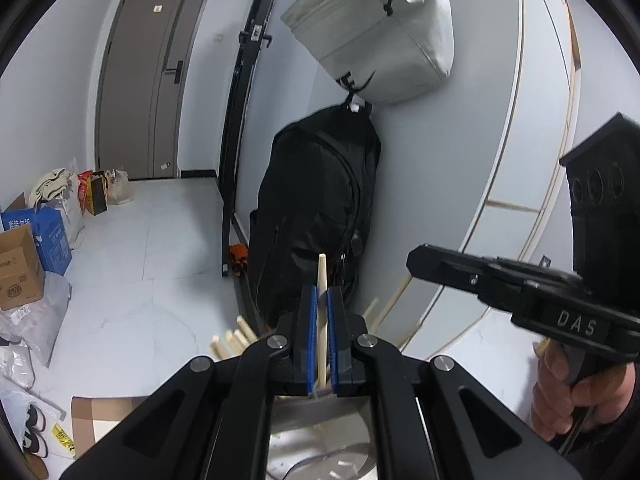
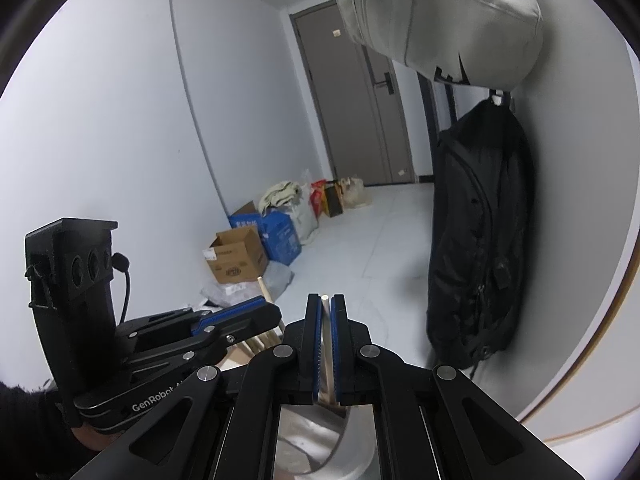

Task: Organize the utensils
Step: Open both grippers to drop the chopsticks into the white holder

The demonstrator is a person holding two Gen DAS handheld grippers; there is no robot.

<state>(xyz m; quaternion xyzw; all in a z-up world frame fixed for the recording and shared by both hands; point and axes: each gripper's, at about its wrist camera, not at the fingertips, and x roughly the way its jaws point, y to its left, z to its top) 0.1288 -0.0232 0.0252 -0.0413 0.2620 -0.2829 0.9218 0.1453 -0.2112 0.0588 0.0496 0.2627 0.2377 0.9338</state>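
Pale walls and a white tiled floor [image 1: 152,248] frame the scene, with a grey door [image 1: 152,76] at the far end, a black backpack [image 1: 320,208] hanging on the wall under a light grey bag [image 1: 372,28], and cardboard boxes [image 2: 236,256] along the side.

Up close, both hands work over a shiny metal container [image 1: 320,432], which I take to be the utensil holder, directly beneath the two tools. The left gripper [image 1: 322,336] is clamped tight on one wooden chopstick [image 1: 322,280], whose long axis runs nearly straight up between the blue pads, its tip poking above them and its lower end reaching down toward the container. More pale chopsticks [image 1: 236,336] fan out beside it, leaning left and right past the rim.

The right gripper [image 2: 326,344] is likewise pinched shut on a pale stick [image 2: 326,320], apparently another chopstick, held lengthwise along its fingers over the same container. The two tools sit close side by side, the right one just to the right of the left.

Both sticks already point into the holder below, so the next move seems to be straight down along their length; neither hand looks clearly nearer.
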